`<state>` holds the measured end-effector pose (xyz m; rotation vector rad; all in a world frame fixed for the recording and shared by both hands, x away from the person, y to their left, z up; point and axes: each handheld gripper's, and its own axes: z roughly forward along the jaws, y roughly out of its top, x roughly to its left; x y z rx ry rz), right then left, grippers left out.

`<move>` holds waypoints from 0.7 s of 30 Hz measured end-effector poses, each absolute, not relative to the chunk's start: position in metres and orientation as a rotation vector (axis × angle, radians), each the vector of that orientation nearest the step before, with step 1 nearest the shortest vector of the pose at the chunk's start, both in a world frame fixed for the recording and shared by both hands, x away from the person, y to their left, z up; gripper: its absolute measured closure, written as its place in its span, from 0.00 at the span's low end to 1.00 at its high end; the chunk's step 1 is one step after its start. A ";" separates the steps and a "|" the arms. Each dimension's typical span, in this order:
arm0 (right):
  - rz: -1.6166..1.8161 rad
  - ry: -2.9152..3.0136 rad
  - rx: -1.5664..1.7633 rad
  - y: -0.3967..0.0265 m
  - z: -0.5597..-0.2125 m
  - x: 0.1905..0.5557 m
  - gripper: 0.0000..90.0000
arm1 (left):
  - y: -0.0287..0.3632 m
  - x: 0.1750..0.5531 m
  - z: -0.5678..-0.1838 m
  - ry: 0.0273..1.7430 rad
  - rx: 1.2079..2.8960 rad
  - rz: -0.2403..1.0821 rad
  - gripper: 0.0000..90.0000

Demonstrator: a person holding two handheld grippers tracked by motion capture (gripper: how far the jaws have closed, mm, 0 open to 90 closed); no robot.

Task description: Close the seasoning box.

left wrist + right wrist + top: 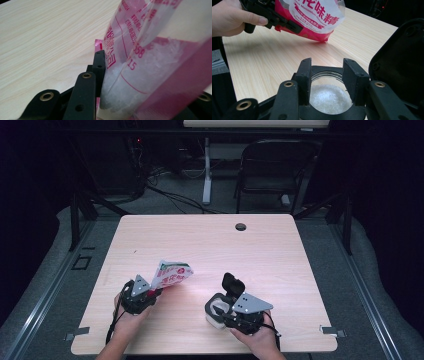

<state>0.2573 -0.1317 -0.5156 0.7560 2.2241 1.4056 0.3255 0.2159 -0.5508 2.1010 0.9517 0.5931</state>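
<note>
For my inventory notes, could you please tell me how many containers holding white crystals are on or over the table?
2: the pink-and-white bag, held up left of centre, and the open jar with the black flip lid, near the front edge.

The table has a pale wood-grain top with a smooth, matt finish. The bag is thin glossy plastic film, printed pink and white, partly clear, with white coarse crystals showing through it. The jar looks like clear glass or hard plastic, hard to tell which, and holds the same white grainy stuff; its hinged lid is smooth black plastic. Both grippers' jaws are matt black plastic with brass-coloured rivets.
</note>
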 end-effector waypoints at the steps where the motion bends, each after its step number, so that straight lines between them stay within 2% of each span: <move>1: 1.405 2.225 0.756 -0.132 -0.516 0.257 0.66 | 0.217 0.326 -0.551 0.960 2.096 0.601 0.82; 21: 1.407 2.221 0.759 -0.132 -0.516 0.257 0.66 | 0.235 0.330 -0.549 1.061 2.032 0.639 0.83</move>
